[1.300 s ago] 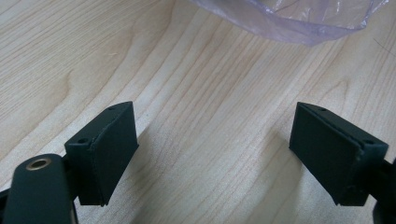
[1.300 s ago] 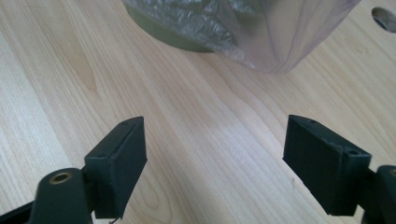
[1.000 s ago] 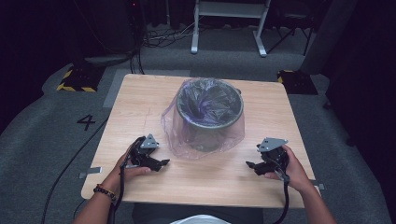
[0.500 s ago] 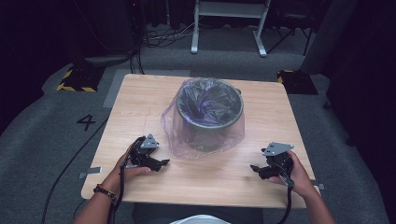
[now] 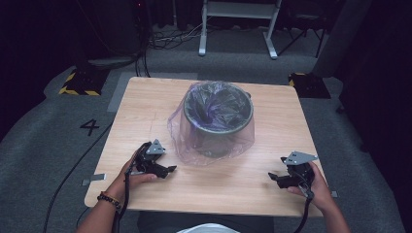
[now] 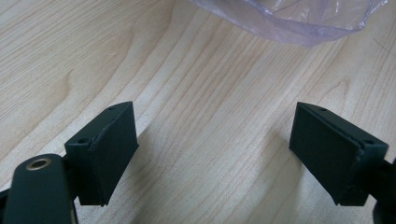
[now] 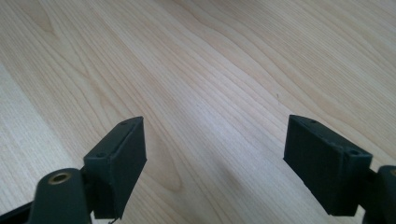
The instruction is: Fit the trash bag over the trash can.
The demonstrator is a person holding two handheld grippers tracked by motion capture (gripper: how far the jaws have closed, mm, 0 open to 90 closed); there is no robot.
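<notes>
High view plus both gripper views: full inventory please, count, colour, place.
bin: 1, grey-green, middle of the table, toward the far side
bag: 1, clear purple plastic, lining the bin and draped down outside it onto the table
table: 1, light wood grain, centre of the floor
white frame: 1, on the floor beyond the table
yellow-black striped blocks: 2, on the floor by the far corners of the table
number 4: 1, black, on the grey floor left of the table
left gripper: 1, black, near left of the table, jaws open, nothing between them
right gripper: 1, black, near right, jaws open over bare wood
</notes>
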